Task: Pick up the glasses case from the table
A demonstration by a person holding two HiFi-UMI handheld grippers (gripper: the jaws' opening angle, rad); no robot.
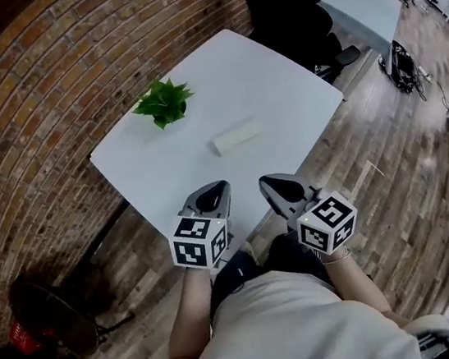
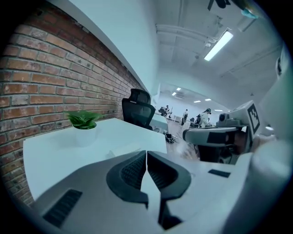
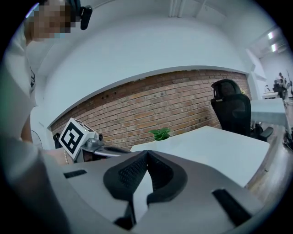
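I see the glasses case [image 1: 234,138] lying flat near the middle of the table [image 1: 284,75], ahead of both grippers and roughly in line with the gap between them, touching neither. The left gripper [image 1: 219,188] and right gripper [image 1: 268,182] sit side by side over the near table edge, each with its jaws pressed together on nothing. A potted plant [image 1: 164,102] stands beyond the case toward the brick wall [image 1: 39,101]. A black chair [image 1: 289,3] stands at the far corner. The tabletop around the case is bare.
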